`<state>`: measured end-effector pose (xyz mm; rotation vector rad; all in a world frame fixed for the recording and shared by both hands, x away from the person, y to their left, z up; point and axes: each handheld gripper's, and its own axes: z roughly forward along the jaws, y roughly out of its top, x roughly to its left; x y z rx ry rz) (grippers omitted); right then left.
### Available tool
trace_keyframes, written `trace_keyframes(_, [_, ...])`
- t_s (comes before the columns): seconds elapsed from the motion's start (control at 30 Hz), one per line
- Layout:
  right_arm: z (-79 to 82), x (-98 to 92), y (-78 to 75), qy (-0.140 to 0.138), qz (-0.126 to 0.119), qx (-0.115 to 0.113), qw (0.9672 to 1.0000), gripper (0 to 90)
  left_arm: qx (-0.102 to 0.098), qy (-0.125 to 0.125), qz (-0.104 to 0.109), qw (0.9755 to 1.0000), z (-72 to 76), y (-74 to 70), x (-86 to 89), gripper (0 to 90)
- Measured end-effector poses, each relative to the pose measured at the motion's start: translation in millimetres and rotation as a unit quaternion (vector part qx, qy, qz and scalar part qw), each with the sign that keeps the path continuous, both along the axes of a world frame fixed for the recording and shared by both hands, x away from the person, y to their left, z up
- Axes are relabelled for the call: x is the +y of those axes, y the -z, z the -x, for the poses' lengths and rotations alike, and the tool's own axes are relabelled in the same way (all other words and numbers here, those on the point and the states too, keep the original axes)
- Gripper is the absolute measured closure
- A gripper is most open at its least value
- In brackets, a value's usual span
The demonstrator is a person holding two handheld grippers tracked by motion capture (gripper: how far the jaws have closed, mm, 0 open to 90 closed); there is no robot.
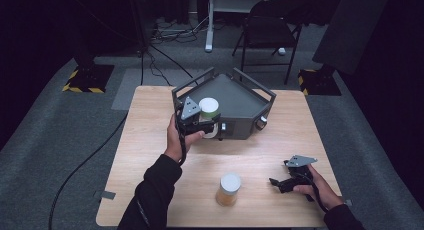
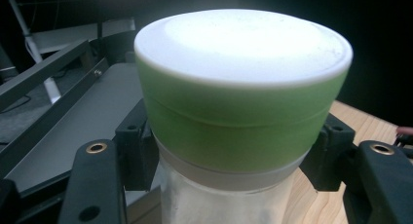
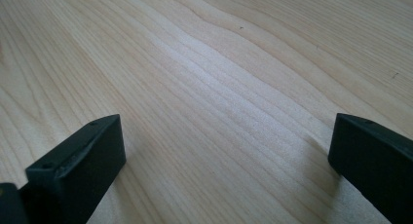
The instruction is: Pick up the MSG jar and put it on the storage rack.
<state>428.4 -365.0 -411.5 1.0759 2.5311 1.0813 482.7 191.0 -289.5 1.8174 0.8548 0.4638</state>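
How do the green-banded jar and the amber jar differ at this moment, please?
The green-banded jar is clamped in the left gripper beside the dark tray; the amber jar stands free on the table, near the front edge. The green-banded jar has a green band under its lid and a frosted pale body; the amber jar looks orange-brown. Both are upright with white lids.

— Where's the jar (image 1: 208, 112) sitting?
— Between the left gripper (image 1: 202, 124) fingers (image 2: 139, 153), at the near edge of the tray (image 1: 239, 97), which lies behind them.
— And the other jar (image 1: 229, 189)?
— On the table (image 1: 145, 135), left of the right gripper (image 1: 278, 184) fingers (image 3: 78, 170), well apart.
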Motion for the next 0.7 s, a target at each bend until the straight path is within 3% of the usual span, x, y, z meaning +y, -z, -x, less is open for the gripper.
trace_keyframes(0.53, [0.1, -0.2, -0.1, 0.000, 0.000, 0.000, 1.0000, 0.0, -0.009, -0.004, 0.010, 0.9999, -17.2, -17.6, -2.3, 35.1])
trace_keyframes(0.7, [0.1, -0.2, -0.1, 0.000, 0.000, 0.000, 1.0000, 0.0, -0.016, -0.004, 0.000, 0.9999, -21.9, -25.6, -7.6, 35.1])
